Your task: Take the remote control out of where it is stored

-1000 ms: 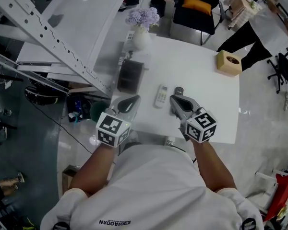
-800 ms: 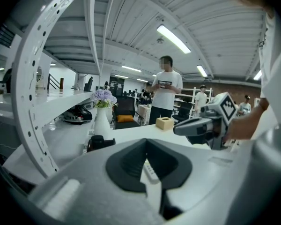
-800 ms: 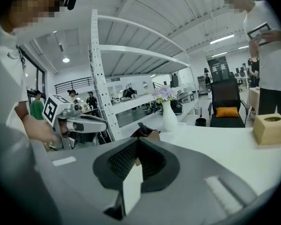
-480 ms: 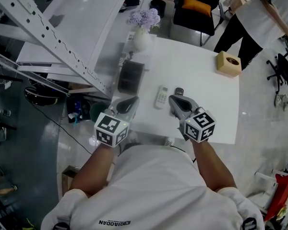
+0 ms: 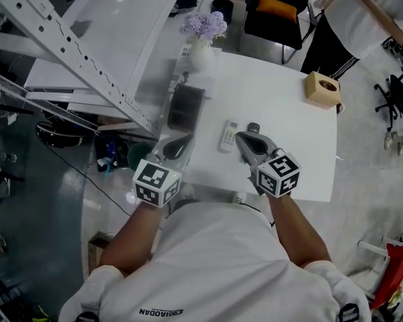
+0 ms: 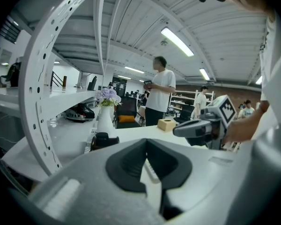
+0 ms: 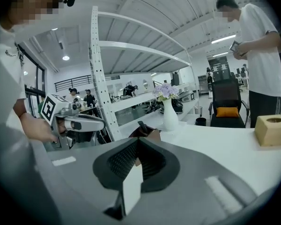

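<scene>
The white table (image 5: 289, 123) fills the middle of the head view, with a white perforated rack (image 5: 87, 52) slanting along its left edge, a black chair with an orange cushion (image 5: 277, 8) beyond its far edge, and a person (image 5: 352, 22) standing off its far right corner. A dark box (image 5: 185, 106) sits against the left edge about halfway along. A white vase of purple flowers (image 5: 200, 40) stands upright in the far left corner, and a tan tissue box (image 5: 322, 88) sits near the far right corner. The left gripper (image 5: 186, 140) hovers over the near left corner, clenched with nothing between its jaws. The right gripper (image 5: 242, 139) hovers over the middle of the near edge, also clenched and empty, with its tip toward the far edge. The white remote control (image 5: 228, 135) lies flat on the table between the two gripper tips, nearer the right one and out of the dark box. Its long axis runs from the near edge toward the far edge, and its far end leans slightly right. A smaller dark remote (image 5: 252, 127) lies just beside it on the right, at the right gripper's tip and partly hidden by it. The tabletop from the remotes to the right edge and up to the tissue box is bare, while the left side is crowded by the box and rack.
</scene>
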Tool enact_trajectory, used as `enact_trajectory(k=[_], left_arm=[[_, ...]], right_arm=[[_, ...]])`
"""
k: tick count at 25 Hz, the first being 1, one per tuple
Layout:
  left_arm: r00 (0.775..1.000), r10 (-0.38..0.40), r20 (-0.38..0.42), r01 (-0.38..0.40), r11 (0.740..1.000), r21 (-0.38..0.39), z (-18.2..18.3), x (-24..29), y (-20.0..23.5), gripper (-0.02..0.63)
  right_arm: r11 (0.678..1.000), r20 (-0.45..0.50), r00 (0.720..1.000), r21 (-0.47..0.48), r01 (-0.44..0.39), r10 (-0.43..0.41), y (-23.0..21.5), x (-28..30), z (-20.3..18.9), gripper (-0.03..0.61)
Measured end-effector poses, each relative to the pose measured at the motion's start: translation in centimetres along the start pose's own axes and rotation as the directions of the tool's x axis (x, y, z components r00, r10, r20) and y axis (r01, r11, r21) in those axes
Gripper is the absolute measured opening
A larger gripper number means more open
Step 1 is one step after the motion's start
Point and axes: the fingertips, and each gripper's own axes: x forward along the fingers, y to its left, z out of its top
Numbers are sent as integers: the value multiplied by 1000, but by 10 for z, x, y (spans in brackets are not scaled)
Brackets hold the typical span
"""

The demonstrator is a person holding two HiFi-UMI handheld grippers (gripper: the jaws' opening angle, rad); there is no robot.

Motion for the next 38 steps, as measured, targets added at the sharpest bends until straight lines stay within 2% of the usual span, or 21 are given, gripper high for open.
enact_trajectory(k=[14,23,28,38], left_arm=[[995,102,-10,-102,994,-41,-10,-24,44,2],[992,126,-32,-127,991,-41,-21,-38,69,2],[991,127,-44,-129,991,-32,-26,-43,82,2],[990,127,-58,-130,991,-45,-37,-52,98,2]], right_arm=[[997,-26,1000,-76,-16,14,10,57,12,5],[987,-33,999,-160,-22,17,18,116,32,6],[981,-56,998,-195,-6,-5,16,144,33,8],[941,-147,983,-334,51,-105,-2,193,24,83]])
